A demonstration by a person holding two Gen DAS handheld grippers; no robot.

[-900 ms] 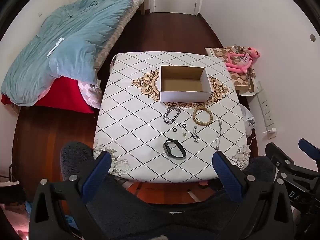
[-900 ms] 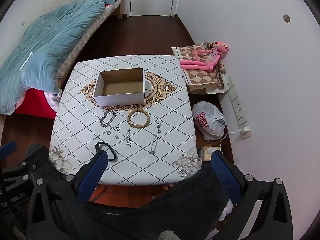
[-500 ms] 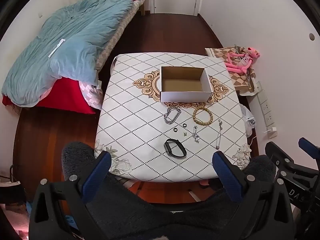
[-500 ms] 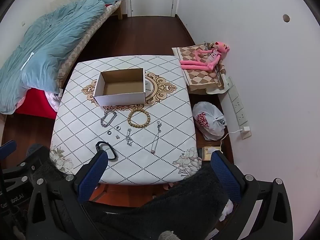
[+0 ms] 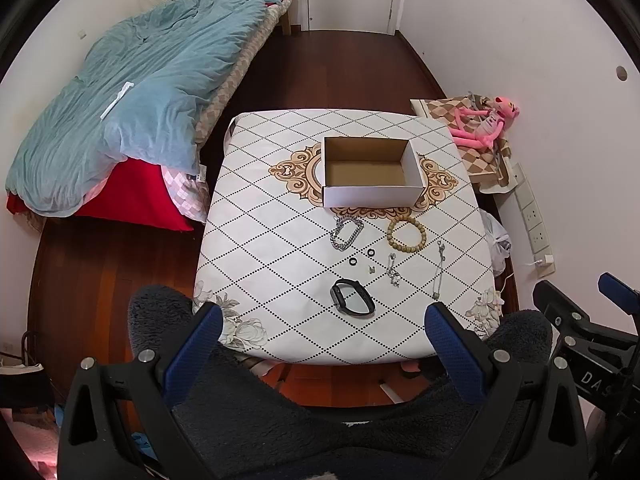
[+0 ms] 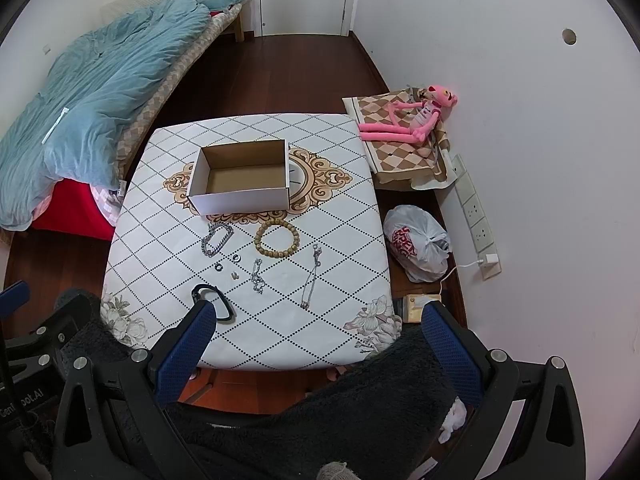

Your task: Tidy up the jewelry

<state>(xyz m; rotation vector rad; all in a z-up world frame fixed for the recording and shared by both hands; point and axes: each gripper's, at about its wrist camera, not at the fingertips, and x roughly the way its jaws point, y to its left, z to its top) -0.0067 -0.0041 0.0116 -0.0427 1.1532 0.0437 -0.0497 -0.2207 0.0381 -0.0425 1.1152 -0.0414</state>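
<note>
1. One cardboard box (image 5: 372, 172), open-topped and empty, sits mid-tabletop (image 5: 260, 248), long axis running left to right.
2. Nearer the front edge: one silver chain bracelet (image 5: 346, 233), one beaded bracelet (image 5: 406, 234), two black rings (image 5: 362, 257), one black watch band (image 5: 353, 298), two thin chains (image 5: 416, 270).
3. The left gripper (image 5: 324, 350) and right gripper (image 6: 318, 348) gape wide, holding nothing.

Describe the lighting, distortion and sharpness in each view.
Left wrist view: even, soft light with no glare; fisheye bends the walls and table edges, dark vignette in the corners; cardboard box and wooden bead bracelet are sharp. Right wrist view: same soft light, only faint shadows under the box; small rings resolve poorly; the plush toy is clear.
</note>
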